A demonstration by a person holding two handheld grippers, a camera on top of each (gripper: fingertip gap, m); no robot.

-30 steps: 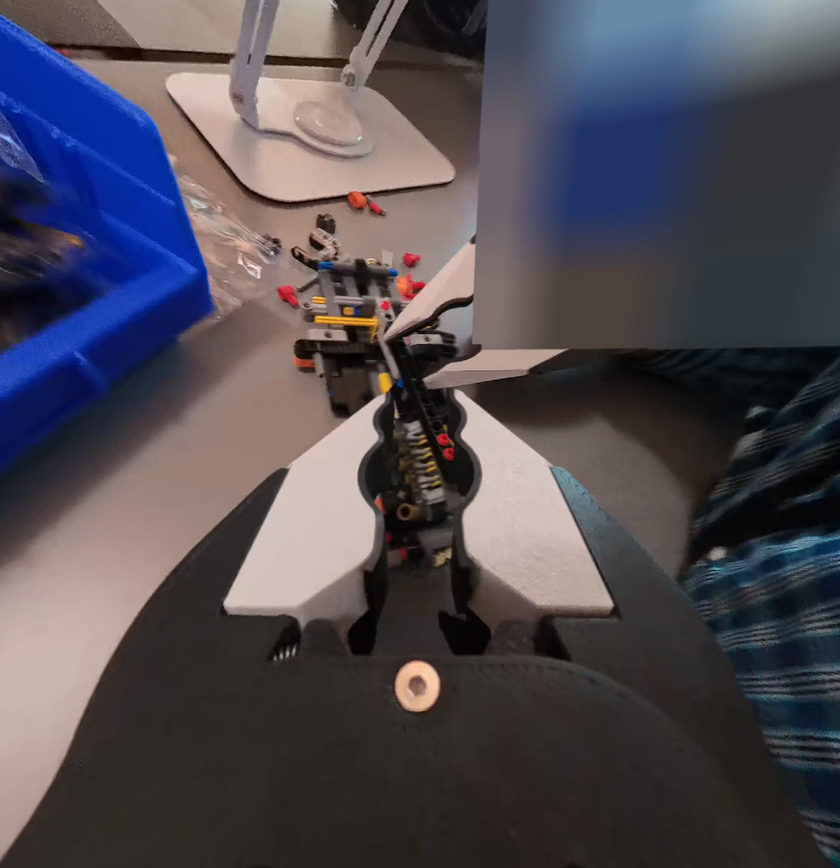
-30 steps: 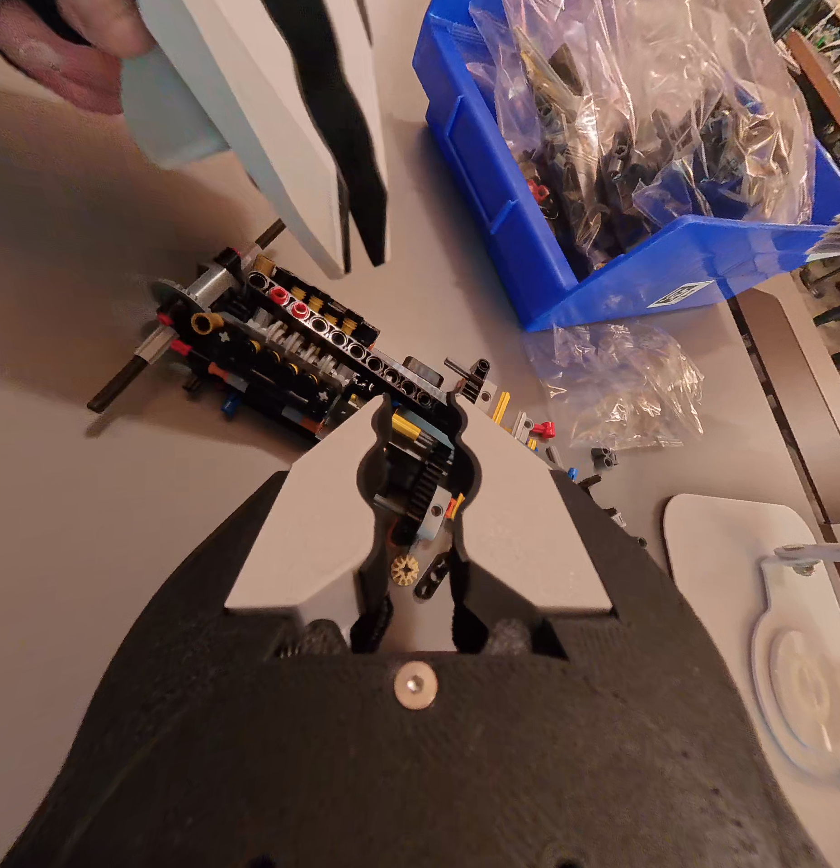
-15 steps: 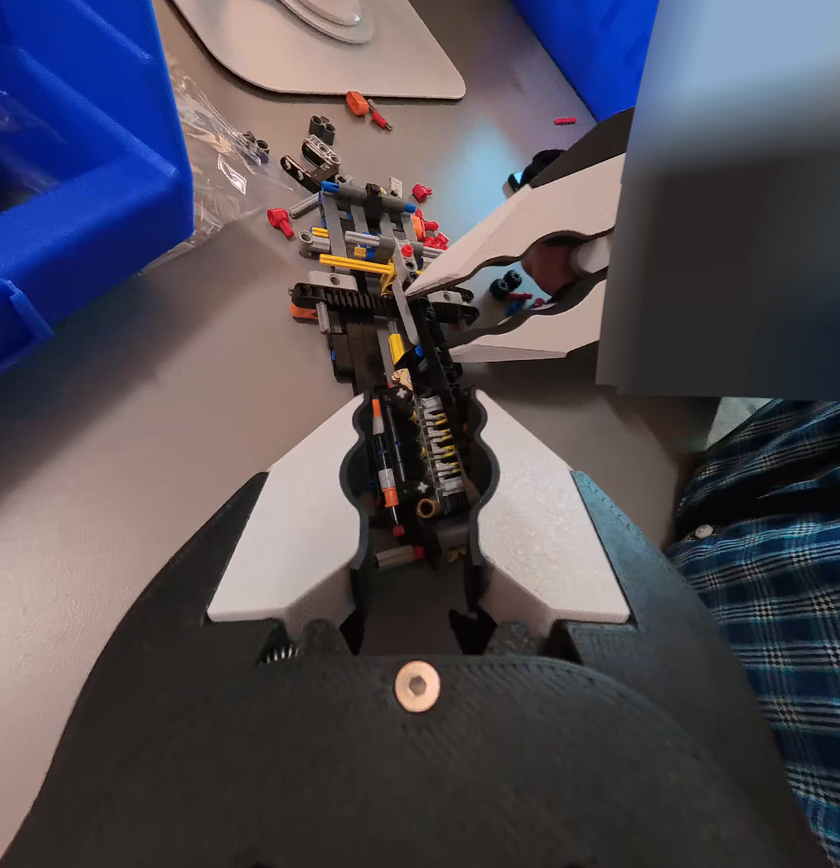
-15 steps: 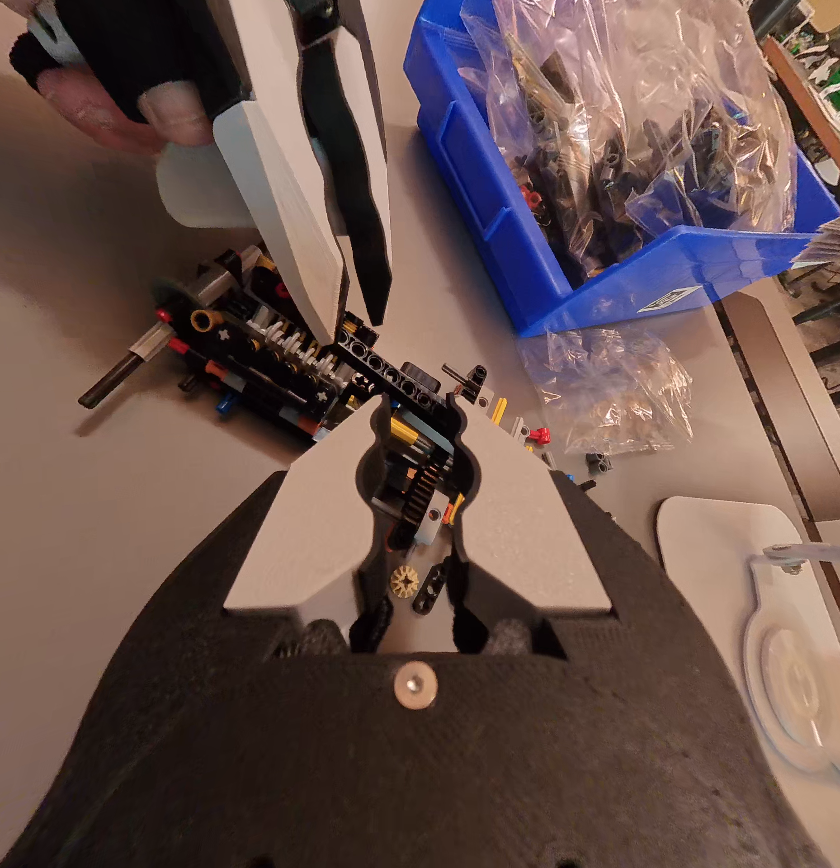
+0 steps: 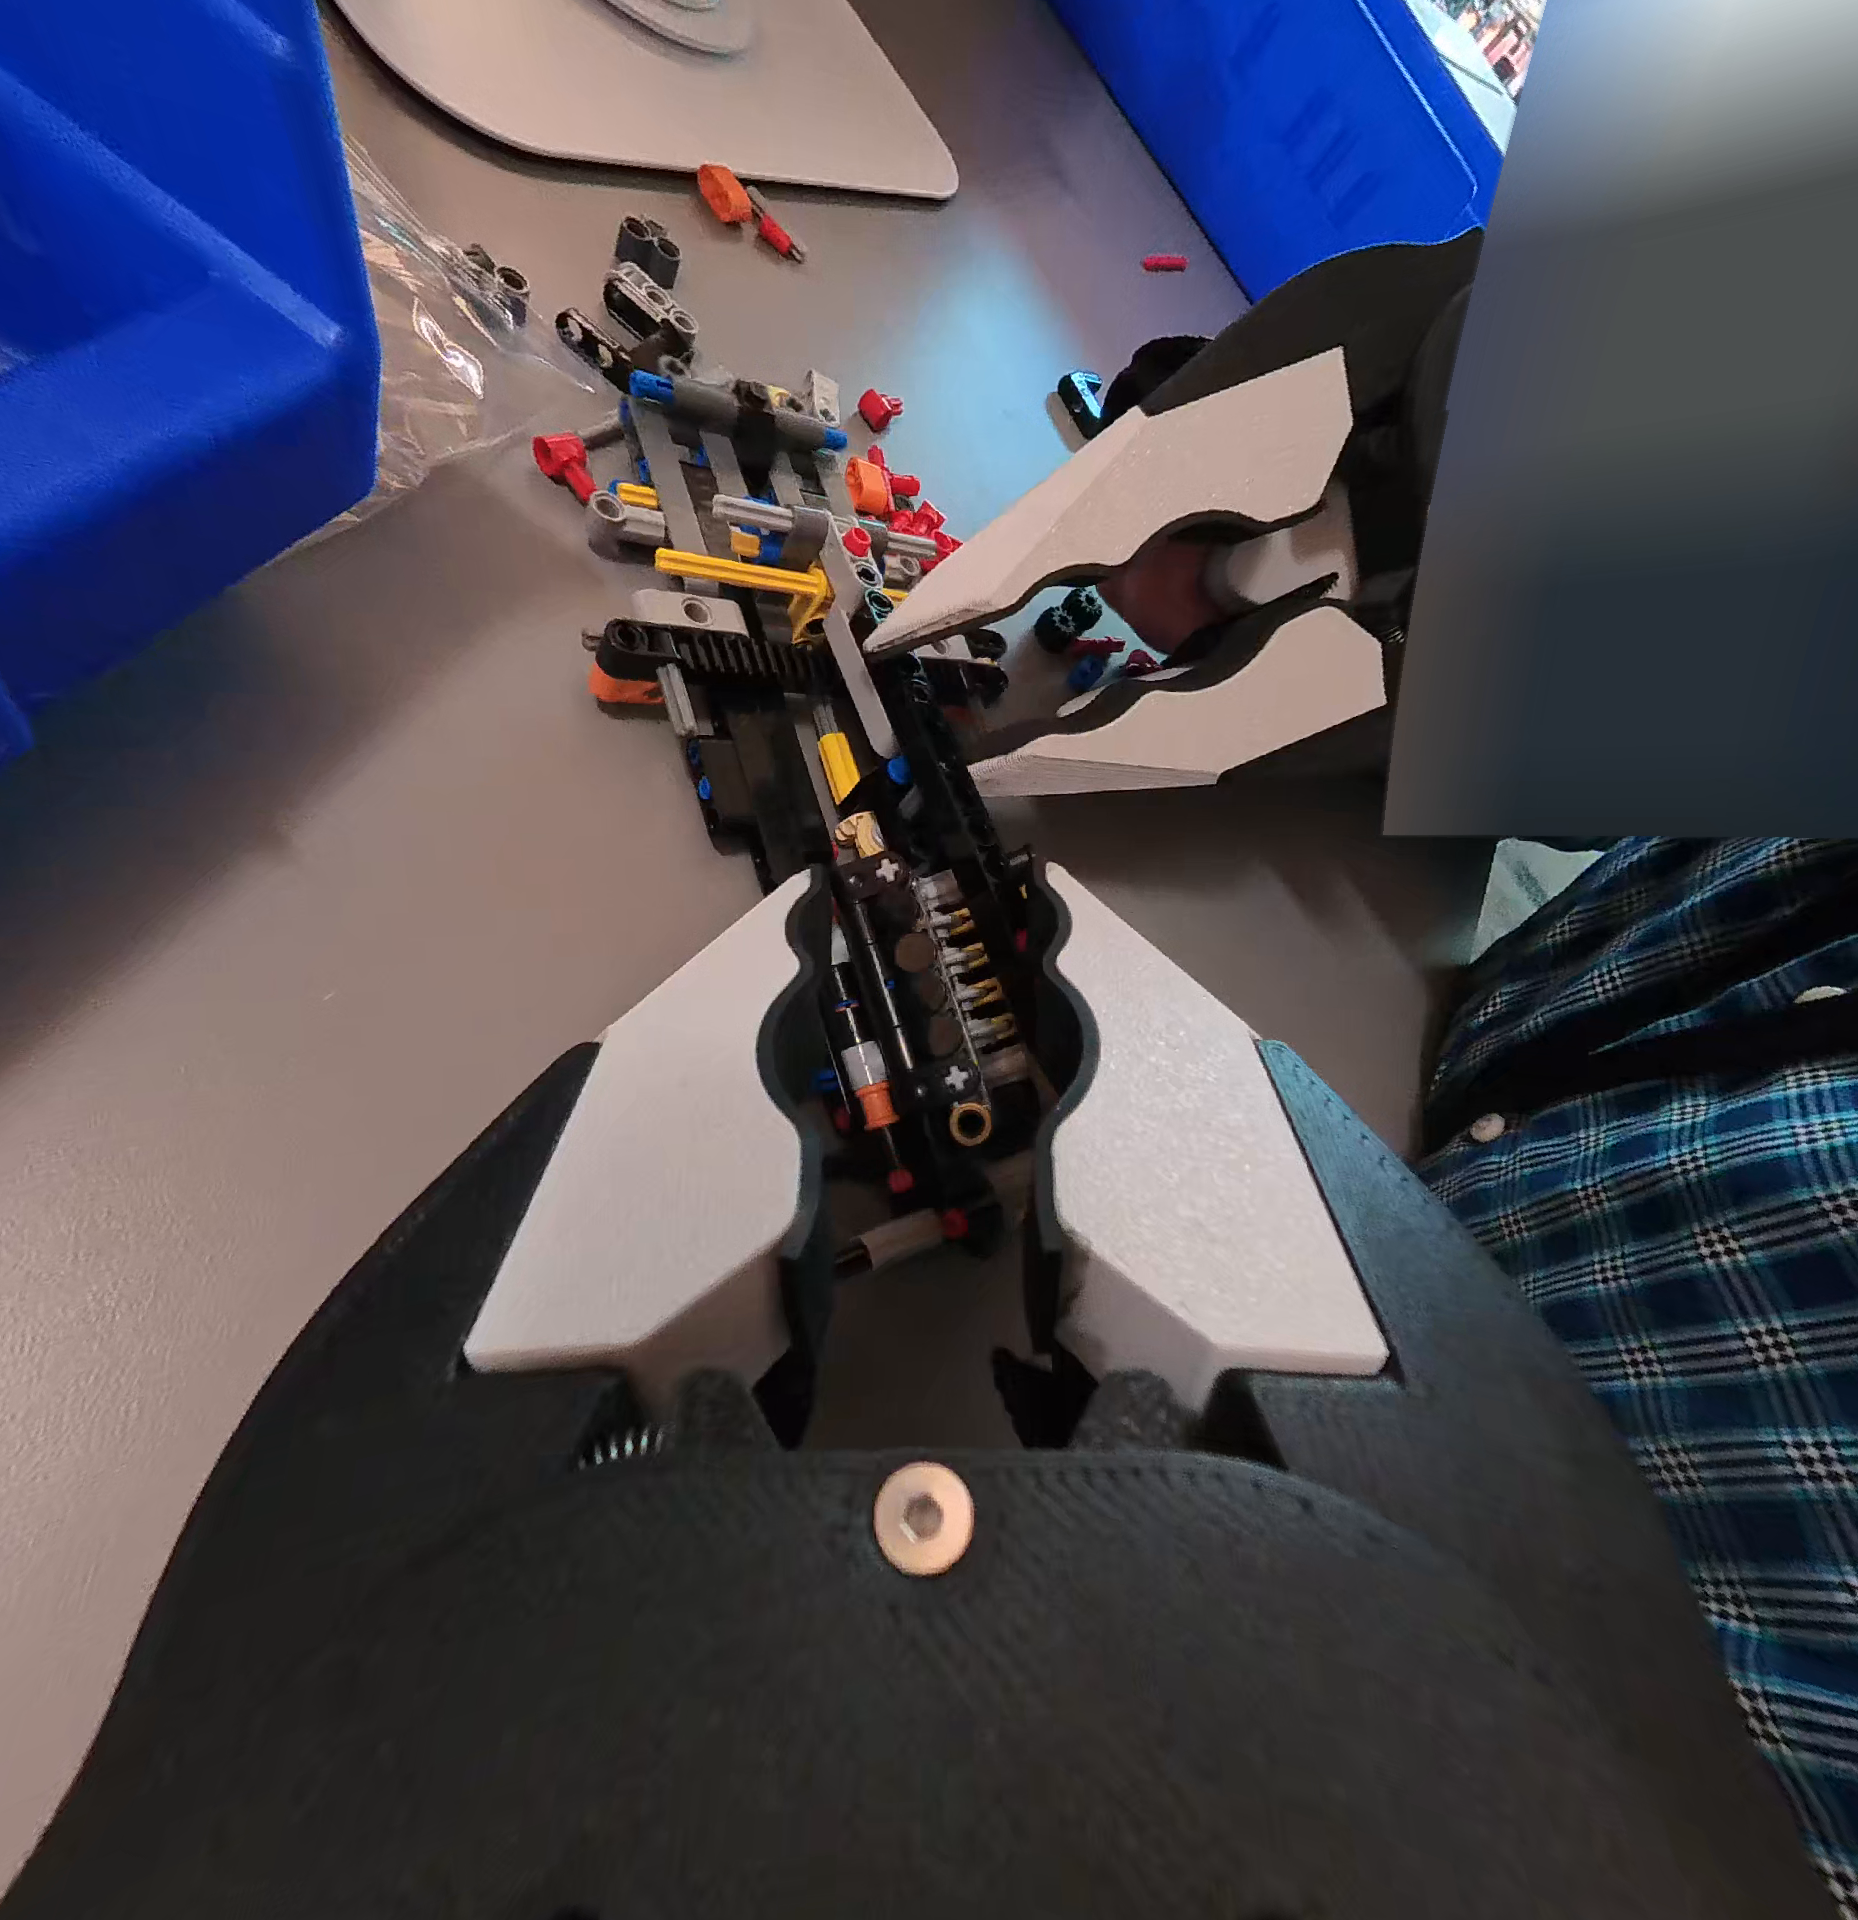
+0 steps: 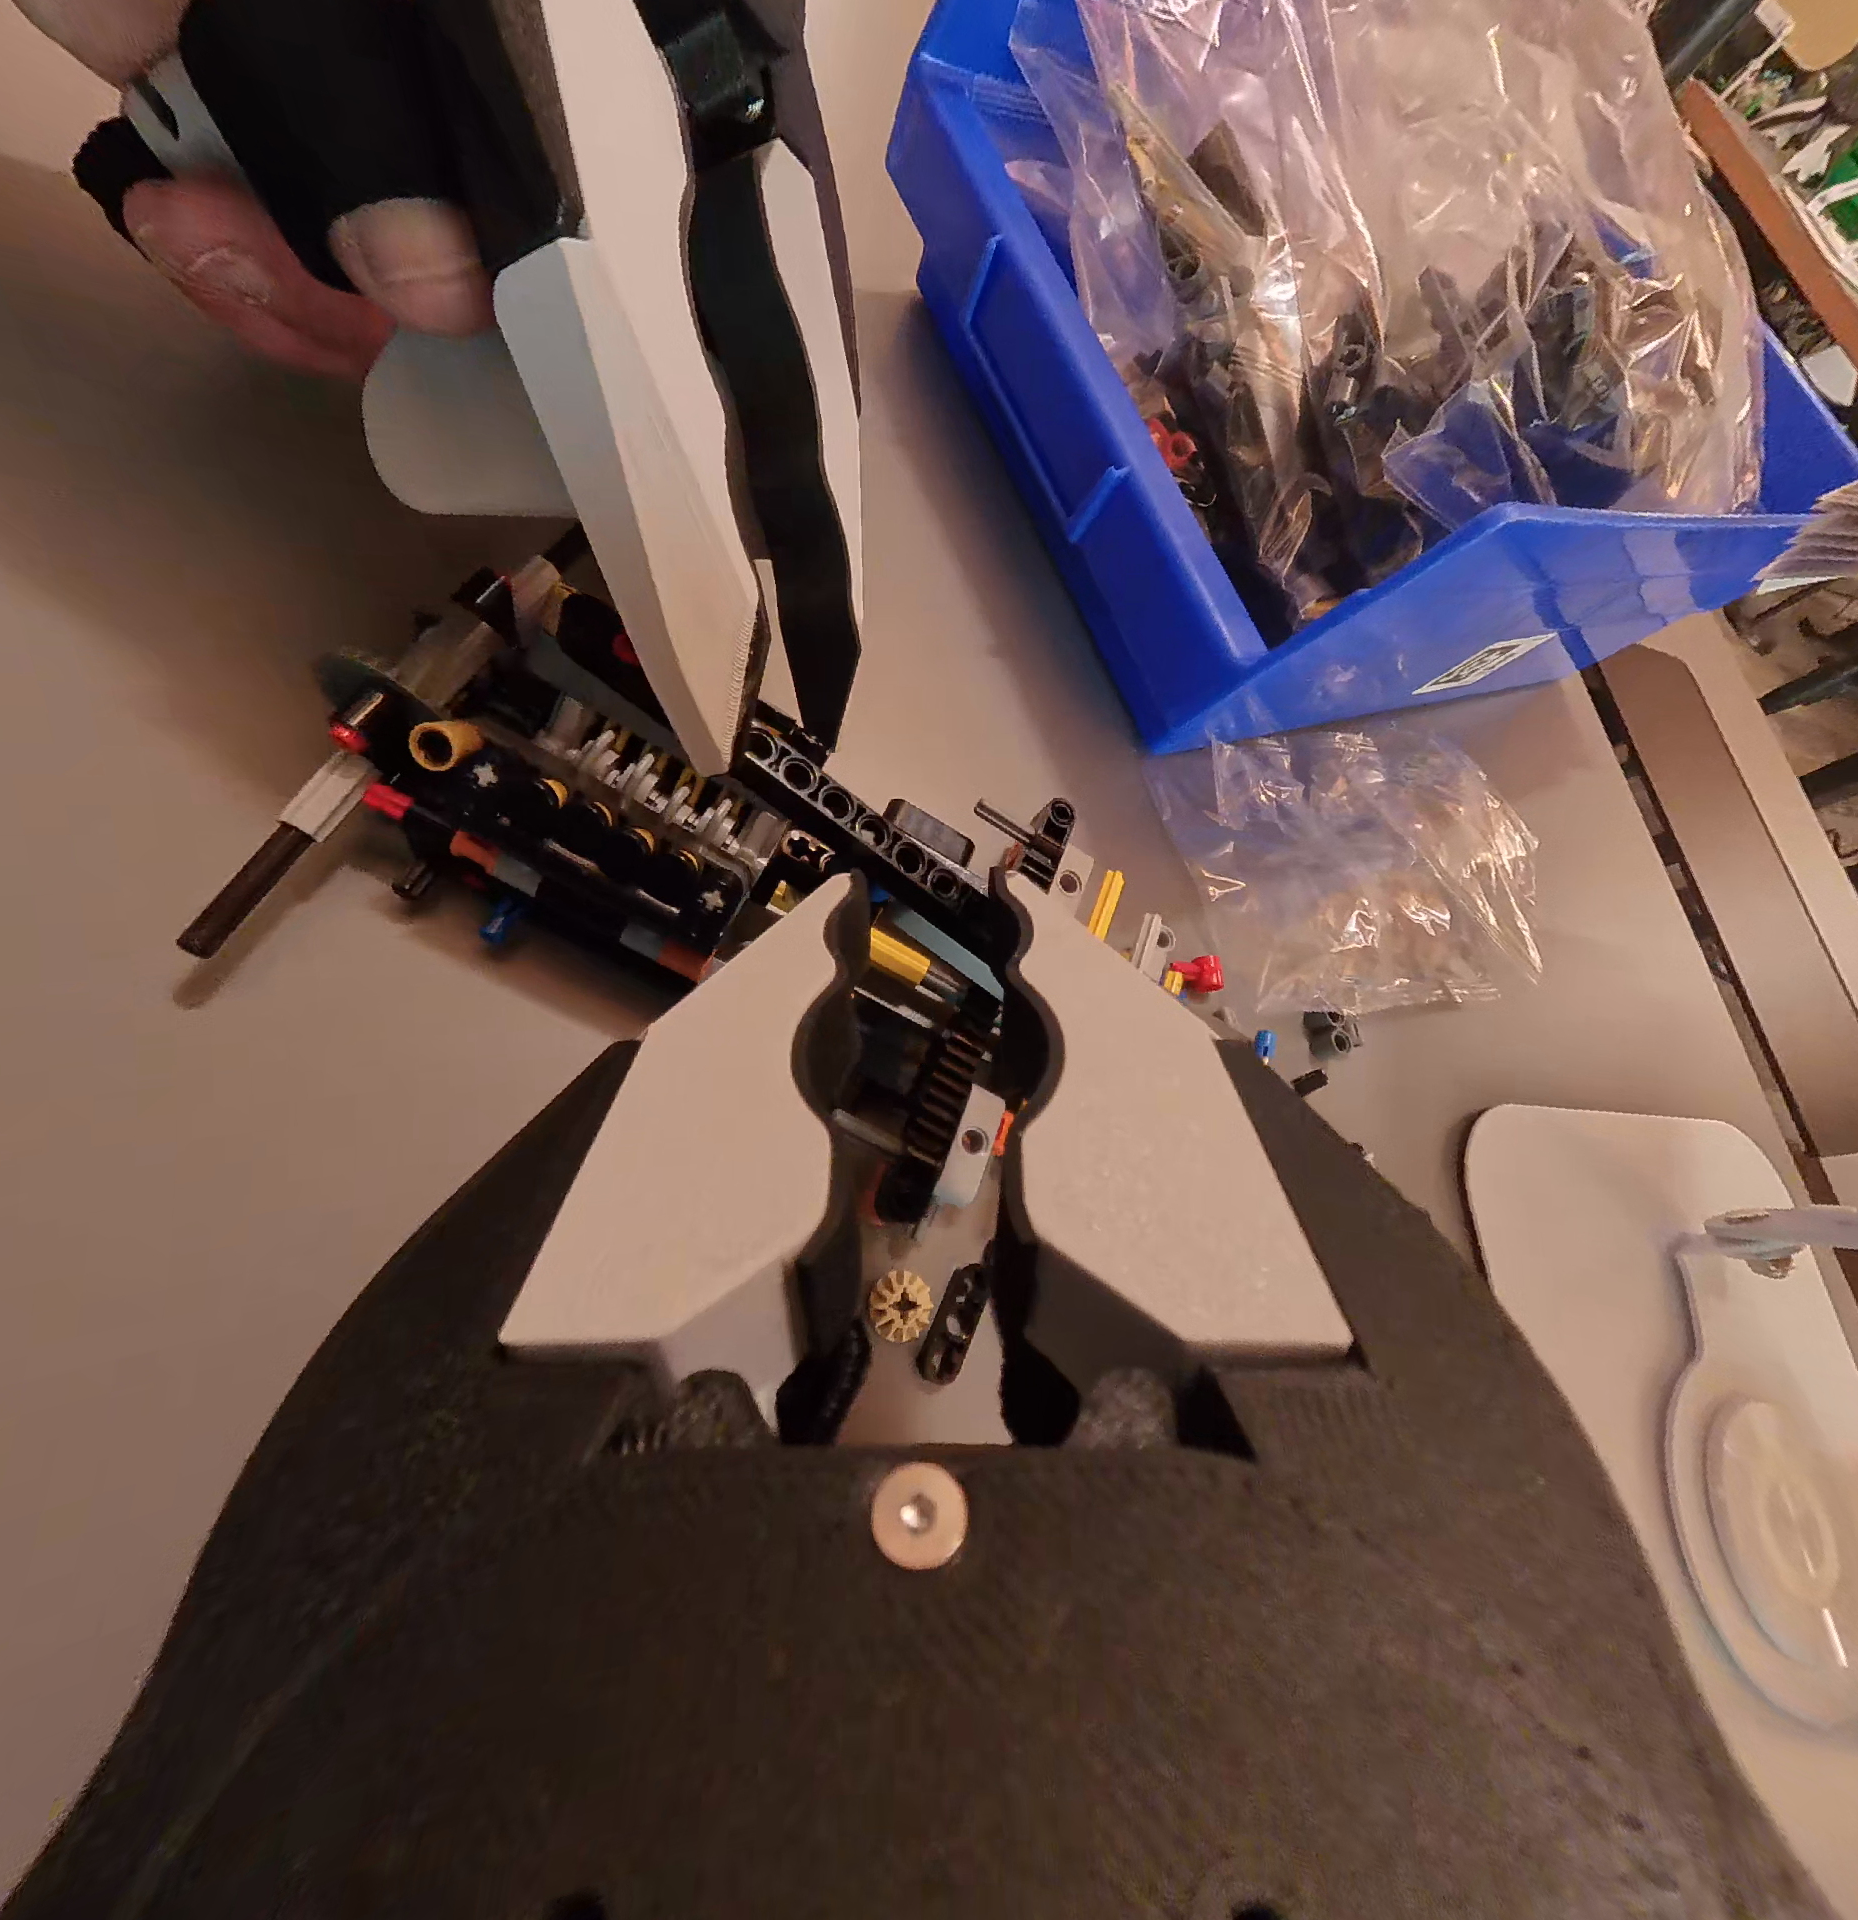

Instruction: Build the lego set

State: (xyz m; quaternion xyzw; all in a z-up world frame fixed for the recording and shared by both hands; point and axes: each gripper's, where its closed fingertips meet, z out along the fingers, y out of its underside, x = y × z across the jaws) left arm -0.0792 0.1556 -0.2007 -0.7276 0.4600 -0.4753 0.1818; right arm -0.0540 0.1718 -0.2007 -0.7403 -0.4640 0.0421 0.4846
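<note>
Nearest the left wrist camera, the left gripper (image 5: 925, 883) stands with its fingers spread on either side of the rear section of the lego model (image 5: 800, 665), released rather than clamped; a second ago this opening was narrower around the same section. In the right wrist view that gripper (image 6: 769, 727) descends from above, its tips now down at the black holed beam (image 6: 852, 821), where a second ago they hung clear above it, and the person's hand (image 6: 281, 260) on it has come into fuller view.

The right gripper (image 6: 925, 894) is likewise parted, straddling the yellow-and-black geared end of the model without visibly pinching it. A tan gear (image 6: 900, 1305) lies loose on the table (image 6: 281, 1143) between its fingers, unchanged in place.

The model lies flat on the grey table, centred between both tools.

Beyond it, loose red pins (image 5: 883, 499) and small black connectors (image 5: 644, 281) are scattered. A clear plastic bag (image 6: 1351, 862) rests beside the blue bin (image 6: 1112, 499), which holds further bagged parts. A white stand base (image 6: 1590, 1299) sits at the far right; in the left wrist view it has shifted toward the top edge since the earlier frame.
</note>
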